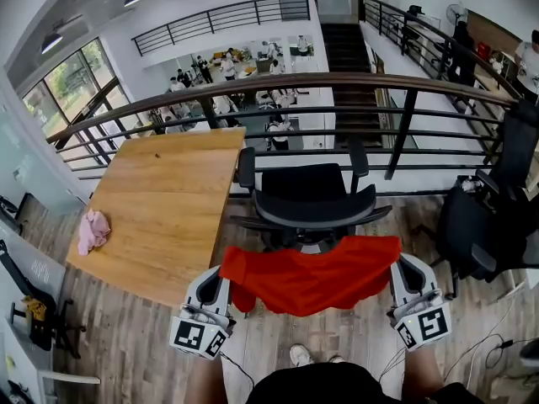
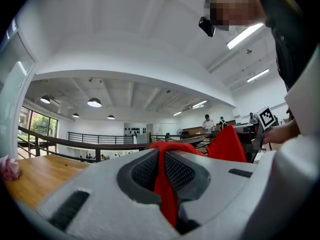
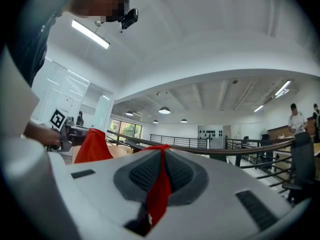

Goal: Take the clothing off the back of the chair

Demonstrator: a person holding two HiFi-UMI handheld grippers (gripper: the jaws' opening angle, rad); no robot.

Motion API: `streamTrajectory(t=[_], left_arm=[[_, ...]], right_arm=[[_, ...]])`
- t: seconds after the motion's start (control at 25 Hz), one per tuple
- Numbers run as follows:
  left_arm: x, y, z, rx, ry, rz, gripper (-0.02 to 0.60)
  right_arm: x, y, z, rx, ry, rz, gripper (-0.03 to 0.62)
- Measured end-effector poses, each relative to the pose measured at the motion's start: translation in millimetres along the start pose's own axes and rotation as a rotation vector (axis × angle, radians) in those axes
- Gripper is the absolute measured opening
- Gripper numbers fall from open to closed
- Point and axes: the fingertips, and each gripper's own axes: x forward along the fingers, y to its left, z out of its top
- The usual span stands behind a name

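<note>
Task's thing: the red clothing hangs spread in a wide band between my two hand-held grippers, on my side of the black chair and above the wooden floor.

Left hand-held gripper: my jaws are pinched together on one end of the red clothing. In the left gripper view a fold of red cloth runs straight down between the ribbed pads.

Right hand-held gripper: the same at the other end. The jaws are pressed close, with a strip of the red cloth caught between the pads and trailing out below them.

Done so far: as I judge it, the clothing is off the back of the chair. The backrest rim shows bare above the top edge of the cloth, and the cloth's weight seems to hang from my two grips. The lower part of the chair is hidden behind the cloth, so I cannot tell whether a fold touches it.

Left to do: little, by my reckoning. I should draw the cloth fully clear of the chair. Beyond that the task names no place to put it.

Containers: I see no box, basket or bin in any view, so there are no contents to report.

Nearby: the table stands to the left of the chair, carrying only a small pink cloth near its left edge.
</note>
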Motion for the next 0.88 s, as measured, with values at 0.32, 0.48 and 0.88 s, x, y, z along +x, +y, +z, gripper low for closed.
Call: streamTrajectory(t=[0.32,0.48,0.88], left_arm=[[4,-17,-46,-0.072,0.085,0.031,0.028],[4,-27,-60,-0.079,0.113,0.031,0.028],[4,-53,-85,-0.102,0.166,0.019,0.028]], right_arm=[[-5,3,-40,0.035,0.054,0.044,0.026],[-10,6,-57,0.05,0.076,0.05,0.026],[-21,15,-84,0.062,0.139,0.061,0.026]])
